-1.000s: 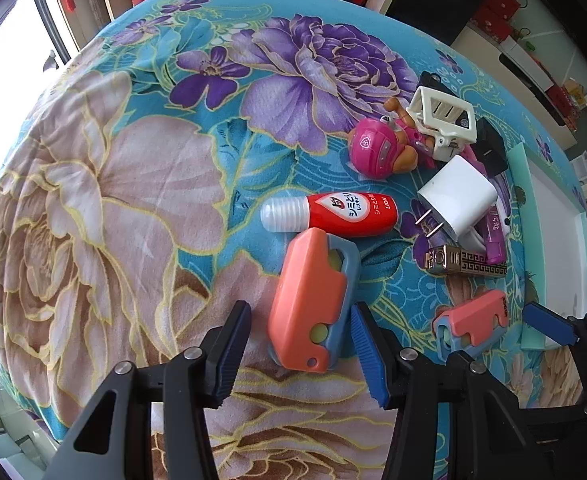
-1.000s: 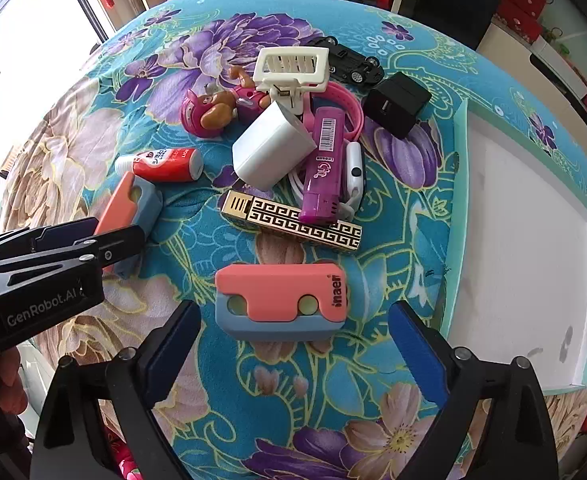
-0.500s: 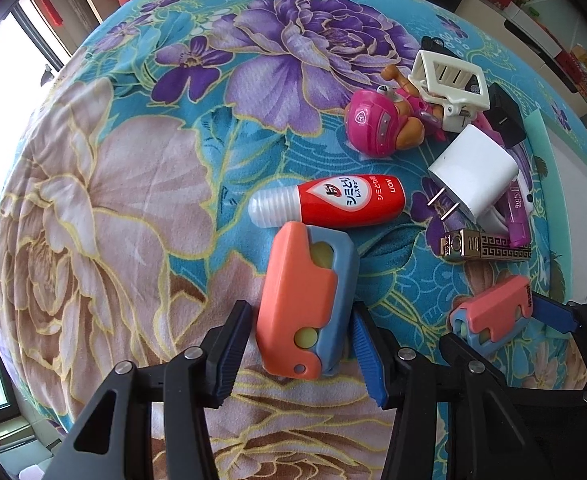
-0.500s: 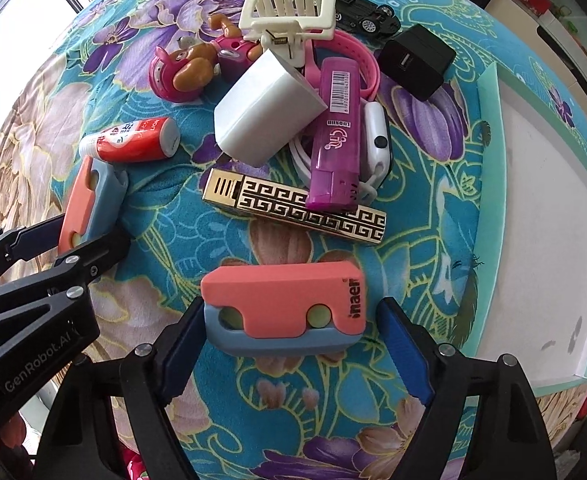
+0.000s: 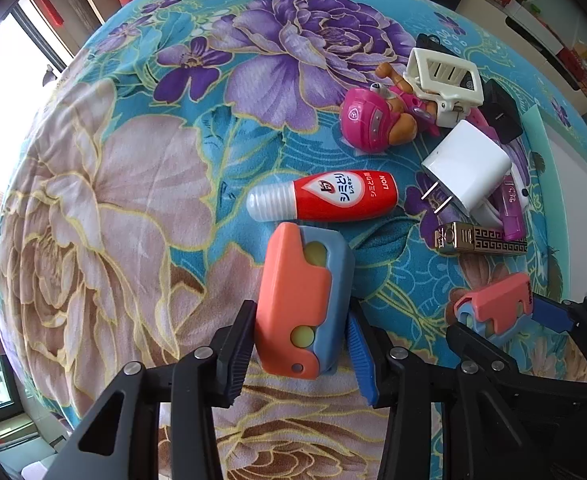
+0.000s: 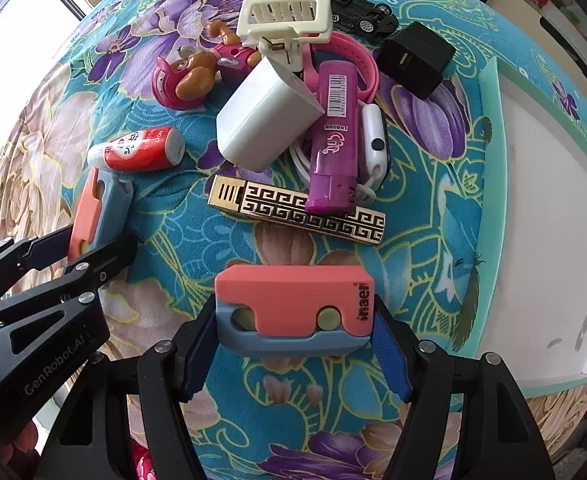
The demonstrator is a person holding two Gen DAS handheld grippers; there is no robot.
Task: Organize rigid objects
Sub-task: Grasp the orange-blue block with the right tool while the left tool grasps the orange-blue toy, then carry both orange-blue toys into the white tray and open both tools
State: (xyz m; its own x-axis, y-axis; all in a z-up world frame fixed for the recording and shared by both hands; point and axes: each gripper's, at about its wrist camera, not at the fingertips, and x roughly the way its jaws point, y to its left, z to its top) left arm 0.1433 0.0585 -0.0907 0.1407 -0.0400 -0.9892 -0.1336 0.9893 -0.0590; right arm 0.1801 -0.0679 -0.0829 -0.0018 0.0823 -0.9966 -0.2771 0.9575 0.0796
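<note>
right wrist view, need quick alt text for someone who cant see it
The right gripper clamps a coral and blue block toy lying on a floral cloth. Behind it sit a gold patterned bar, purple lighter and white charger. The left gripper grips a matching toy.

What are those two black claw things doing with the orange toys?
A person is tidying a pile of small things on a flowery cloth. The left gripper is closed around one orange-and-blue gadget, and the right gripper is closed around a matching one. Both gadgets look barely lifted, if at all. The white tray beside the pile has nothing visible in it.
</note>
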